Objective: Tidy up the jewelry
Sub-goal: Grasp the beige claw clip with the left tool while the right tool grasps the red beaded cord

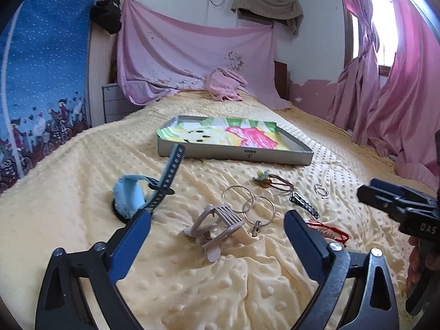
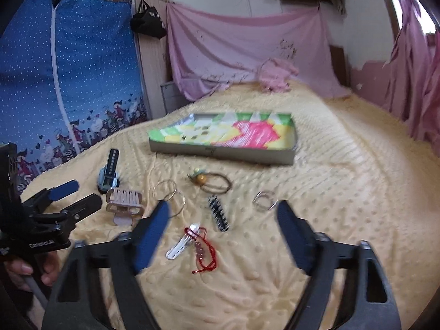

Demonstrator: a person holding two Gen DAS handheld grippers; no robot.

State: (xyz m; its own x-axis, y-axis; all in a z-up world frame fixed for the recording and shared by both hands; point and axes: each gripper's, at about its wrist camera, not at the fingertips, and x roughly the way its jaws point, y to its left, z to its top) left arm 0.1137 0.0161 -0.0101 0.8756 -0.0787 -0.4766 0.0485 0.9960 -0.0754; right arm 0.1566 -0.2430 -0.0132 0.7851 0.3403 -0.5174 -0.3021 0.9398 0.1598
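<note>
Jewelry lies spread on a yellow dotted blanket. My left gripper point(image 1: 217, 217) is open, its pads standing either side of a beige claw clip point(image 1: 211, 228) without touching it. Just beyond lie two hoop rings point(image 1: 249, 200) and, to the left, a light blue watch point(image 1: 134, 195). My right gripper point(image 2: 223, 206) is open above a red cord bracelet point(image 2: 203, 250), a white hair clip point(image 2: 181, 243) and a black-and-white clip point(image 2: 218, 217). Small silver rings point(image 2: 264, 200) lie near its right finger. A brown hair tie with a charm point(image 2: 214, 183) sits further back. A grey tray point(image 2: 222, 154) with colourful lining stands behind.
The left gripper point(image 2: 79, 194) shows at the left of the right wrist view, held by a hand. A blue fabric wardrobe point(image 2: 68, 68) stands left of the bed. Pink curtains point(image 1: 398, 96) hang on the right, and a pink towel point(image 1: 225, 84) lies at the bed's far end.
</note>
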